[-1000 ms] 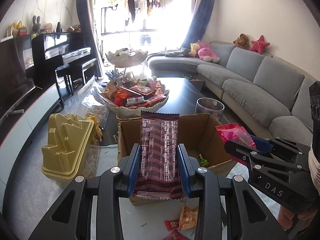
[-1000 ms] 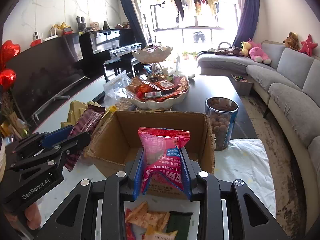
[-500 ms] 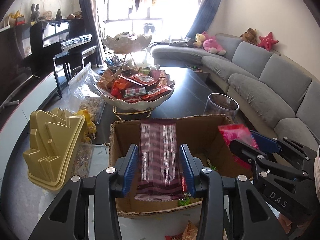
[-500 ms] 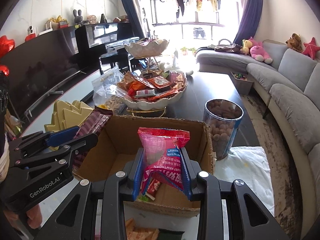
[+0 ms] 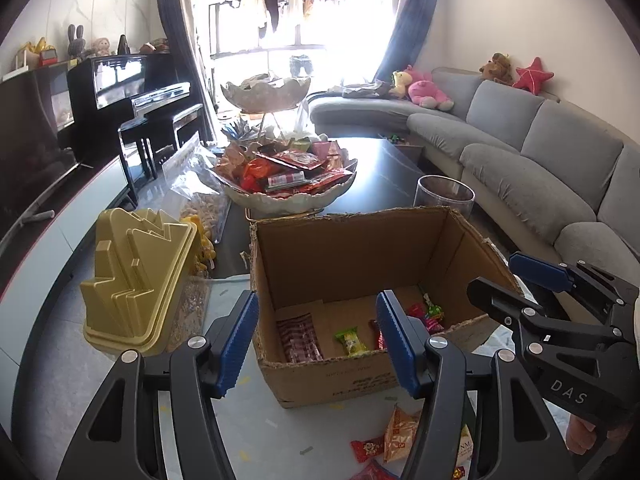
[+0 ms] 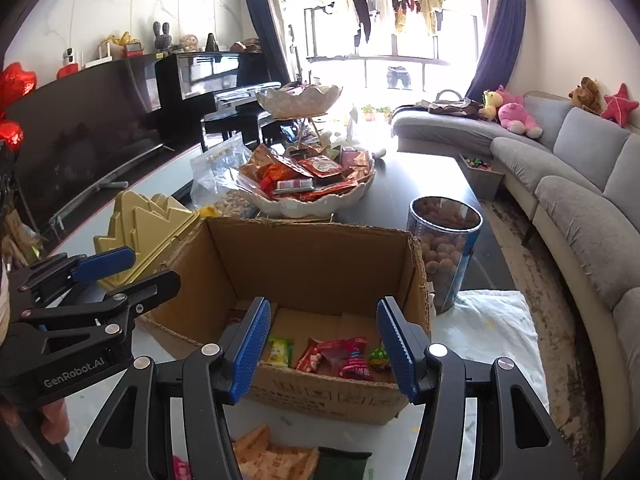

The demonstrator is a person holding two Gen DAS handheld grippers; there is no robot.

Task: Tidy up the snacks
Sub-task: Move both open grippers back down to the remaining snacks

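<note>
I am in a home living room: grey sectional sofa [image 5: 520,168] with plush toys [image 5: 428,90], upright piano [image 5: 120,88], television [image 6: 80,136], laundry [image 6: 384,12] at the window.

Both grippers are chunky black plastic with ribbed blue pads and shiny silver screws. The left gripper [image 5: 316,338] has "GenRobot.AI" printed on its side, and the right gripper [image 6: 320,346] says "DAS".

Matt, rough-edged cardboard box [image 5: 360,256]

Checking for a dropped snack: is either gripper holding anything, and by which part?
Nothing is held. The left gripper and right gripper have just been opening, with no packet between them above the cardboard box.
</note>
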